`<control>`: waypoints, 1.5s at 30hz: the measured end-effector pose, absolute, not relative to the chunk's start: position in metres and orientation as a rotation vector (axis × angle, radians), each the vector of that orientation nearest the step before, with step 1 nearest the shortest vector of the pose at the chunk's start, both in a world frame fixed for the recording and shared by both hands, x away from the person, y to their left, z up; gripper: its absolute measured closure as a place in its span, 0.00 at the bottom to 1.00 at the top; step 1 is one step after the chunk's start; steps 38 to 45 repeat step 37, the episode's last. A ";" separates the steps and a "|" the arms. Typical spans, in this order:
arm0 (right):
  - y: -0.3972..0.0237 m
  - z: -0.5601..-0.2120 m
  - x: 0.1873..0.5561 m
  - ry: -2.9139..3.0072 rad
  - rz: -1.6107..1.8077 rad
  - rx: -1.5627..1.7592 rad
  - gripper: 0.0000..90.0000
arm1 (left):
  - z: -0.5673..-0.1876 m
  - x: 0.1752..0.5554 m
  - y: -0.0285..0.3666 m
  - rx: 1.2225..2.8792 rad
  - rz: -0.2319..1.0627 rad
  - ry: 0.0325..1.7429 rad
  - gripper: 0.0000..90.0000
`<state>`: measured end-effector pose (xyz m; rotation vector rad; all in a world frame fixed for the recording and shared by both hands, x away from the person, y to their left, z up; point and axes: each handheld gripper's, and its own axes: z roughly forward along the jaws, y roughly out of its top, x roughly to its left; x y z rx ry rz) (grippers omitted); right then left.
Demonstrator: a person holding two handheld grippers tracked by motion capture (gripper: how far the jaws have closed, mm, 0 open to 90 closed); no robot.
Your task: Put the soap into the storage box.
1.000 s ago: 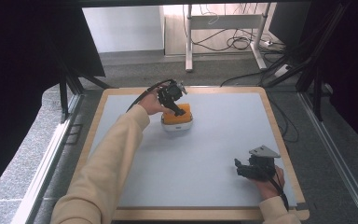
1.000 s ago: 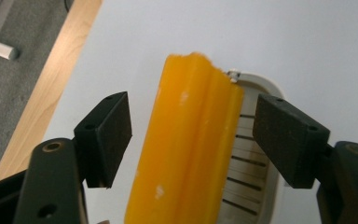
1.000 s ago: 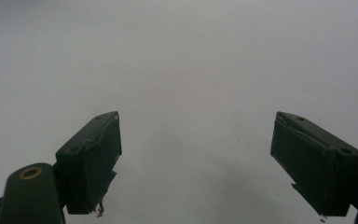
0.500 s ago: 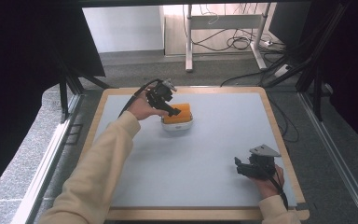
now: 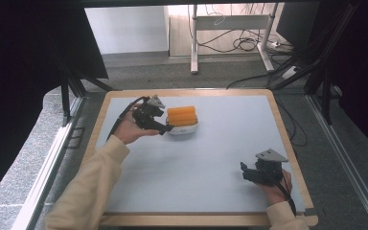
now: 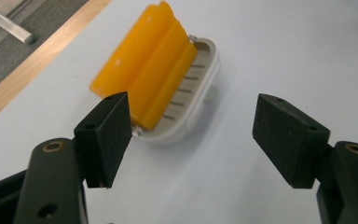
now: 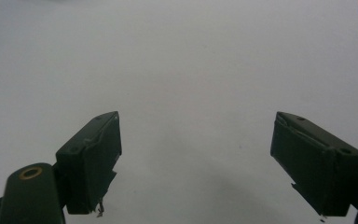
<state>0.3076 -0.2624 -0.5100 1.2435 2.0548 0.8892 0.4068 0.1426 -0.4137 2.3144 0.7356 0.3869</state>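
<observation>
Where the high view looks down on the table (image 5: 187,163), a white dish (image 5: 183,128) sits toward the far side, a little left of centre, with an orange block (image 5: 181,115) lying on top of it. The left gripper (image 5: 165,128) is held by the left hand (image 5: 130,130) just beside the dish on its left, tips almost at the rim; I cannot tell from up here whether they touch it. A cream sleeve (image 5: 91,184) runs back to the bottom edge. The right gripper (image 5: 244,171) rests low near the right front corner, well apart from the dish, in the right hand (image 5: 274,189). A wooden border (image 5: 287,143) frames the pale surface.

Along the left gripper view, the left gripper (image 6: 191,123) has its jaws spread wide. The dish (image 6: 191,105) lies just ahead and toward the left jaw, slotted inside, with the ridged orange block (image 6: 147,70) leaning across it. Nothing is between the pads.

Along the right gripper view, the right gripper (image 7: 196,149) also stands wide apart, over bare table (image 7: 177,60) with nothing held.
</observation>
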 end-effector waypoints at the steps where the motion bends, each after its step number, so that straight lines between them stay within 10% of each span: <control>1: -0.262 -0.510 0.307 2.052 0.890 1.243 0.18 | -0.414 0.401 0.146 2.306 0.390 0.741 0.31; 22: -0.263 -0.511 0.309 2.057 0.874 1.250 0.18 | -0.467 0.312 0.209 2.211 0.363 0.900 0.30; 45: -0.265 -0.513 0.309 2.043 0.875 1.262 0.18 | -0.472 0.306 0.207 2.243 0.386 0.925 0.30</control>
